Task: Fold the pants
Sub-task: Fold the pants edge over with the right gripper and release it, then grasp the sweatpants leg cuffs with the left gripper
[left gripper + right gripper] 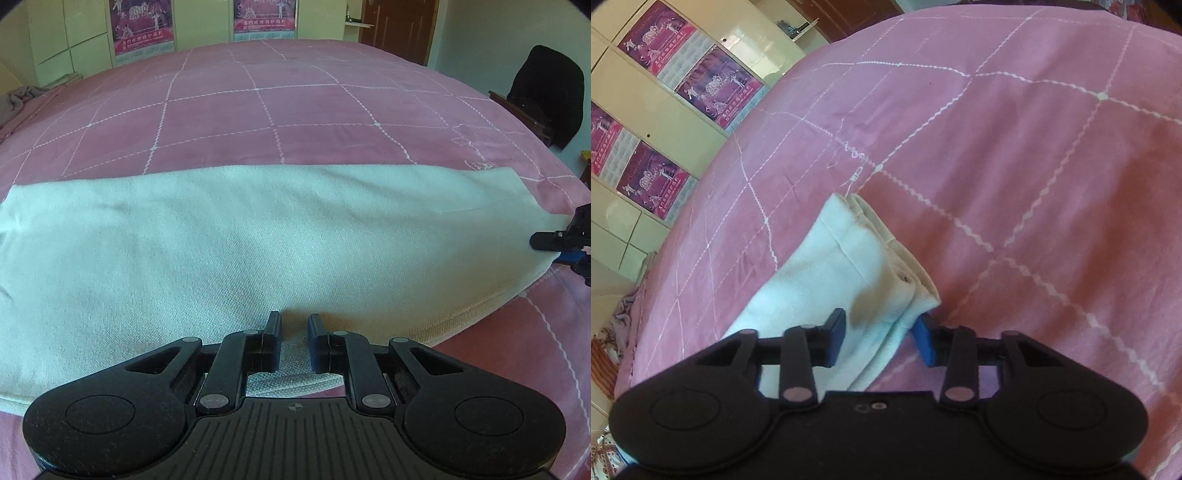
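White pants (pixel 258 243) lie folded lengthwise in a long band across the pink bed. My left gripper (pixel 294 325) is open, its jaws a little apart over the near edge of the pants, holding nothing. My right gripper (pixel 881 328) is open at the waistband end of the pants (pixel 857 266), with one finger above the cloth and the other beside its edge. It also shows in the left wrist view (pixel 565 242) at the pants' right end. The layered waistband edges show in the right wrist view.
The pink quilted bedspread (pixel 295 107) covers the whole bed. A dark garment hangs on a chair (pixel 546 96) at the far right. Cream wardrobes with posters (pixel 665 103) stand beyond the bed. Crumpled cloth (pixel 22 99) lies at the far left.
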The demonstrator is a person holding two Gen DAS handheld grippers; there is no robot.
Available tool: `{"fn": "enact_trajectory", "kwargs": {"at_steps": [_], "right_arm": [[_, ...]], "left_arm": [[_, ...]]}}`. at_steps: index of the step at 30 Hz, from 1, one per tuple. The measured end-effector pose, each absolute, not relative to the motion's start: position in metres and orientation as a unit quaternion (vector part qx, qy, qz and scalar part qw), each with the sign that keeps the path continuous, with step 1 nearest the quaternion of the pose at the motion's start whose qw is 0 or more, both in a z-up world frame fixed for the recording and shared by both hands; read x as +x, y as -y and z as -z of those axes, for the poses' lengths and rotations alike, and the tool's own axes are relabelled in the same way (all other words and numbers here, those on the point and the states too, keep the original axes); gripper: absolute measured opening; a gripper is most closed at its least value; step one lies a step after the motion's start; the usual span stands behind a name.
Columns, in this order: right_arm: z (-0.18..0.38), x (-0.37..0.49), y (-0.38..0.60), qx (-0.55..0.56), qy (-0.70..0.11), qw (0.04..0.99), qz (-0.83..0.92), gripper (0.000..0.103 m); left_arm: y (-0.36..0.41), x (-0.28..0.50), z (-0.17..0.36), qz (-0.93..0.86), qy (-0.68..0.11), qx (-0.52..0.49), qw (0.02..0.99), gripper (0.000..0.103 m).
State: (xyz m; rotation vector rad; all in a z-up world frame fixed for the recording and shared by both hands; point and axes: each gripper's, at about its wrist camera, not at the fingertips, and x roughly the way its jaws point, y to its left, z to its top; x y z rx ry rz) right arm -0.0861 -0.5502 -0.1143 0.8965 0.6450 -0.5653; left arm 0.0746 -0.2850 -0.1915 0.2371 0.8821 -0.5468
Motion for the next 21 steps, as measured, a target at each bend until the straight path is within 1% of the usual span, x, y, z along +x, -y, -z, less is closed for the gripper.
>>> {"fn": "enact_trajectory", "kwargs": {"at_steps": [2, 3, 5, 6, 8, 10, 12, 14, 17, 21], "right_arm": [[0.111, -0.082, 0.544, 0.411, -0.305, 0.815, 0.271, 0.008], [0.104, -0.08, 0.537, 0.397, -0.298, 0.824, 0.273, 0.008], [0.076, -0.064, 0.509, 0.305, -0.289, 0.872, 0.251, 0.007], [0.064, -0.053, 0.492, 0.276, -0.282, 0.893, 0.216, 0.007], [0.044, -0.031, 0.461, 0.258, -0.274, 0.916, 0.141, 0.007], [0.033, 0.002, 0.424, 0.253, -0.298, 0.92, 0.027, 0.007], [0.031, 0.035, 0.385, 0.234, -0.336, 0.91, -0.063, 0.007], [0.036, 0.061, 0.36, 0.222, -0.374, 0.894, -0.113, 0.007], [0.051, 0.083, 0.346, 0.231, -0.41, 0.872, -0.133, 0.007], [0.066, 0.091, 0.32, 0.235, -0.429, 0.863, -0.127, 0.007]], "left_arm": [[0.287, 0.074, 0.192, 0.261, -0.418, 0.121, 0.862, 0.014], [0.287, 0.073, 0.192, 0.262, -0.415, 0.125, 0.862, 0.014], [0.284, 0.073, 0.193, 0.268, -0.412, 0.123, 0.862, 0.014], [0.282, 0.074, 0.192, 0.271, -0.414, 0.118, 0.861, 0.014], [0.279, 0.075, 0.19, 0.279, -0.415, 0.116, 0.858, 0.014], [0.276, 0.073, 0.189, 0.289, -0.407, 0.124, 0.858, 0.014], [0.265, 0.071, 0.186, 0.299, -0.406, 0.111, 0.857, 0.014], [0.244, 0.069, 0.179, 0.305, -0.406, 0.1, 0.856, 0.014], [0.193, 0.067, 0.164, 0.295, -0.389, 0.11, 0.866, 0.014], [0.12, 0.098, 0.147, 0.234, -0.391, 0.064, 0.888, 0.014]]}}
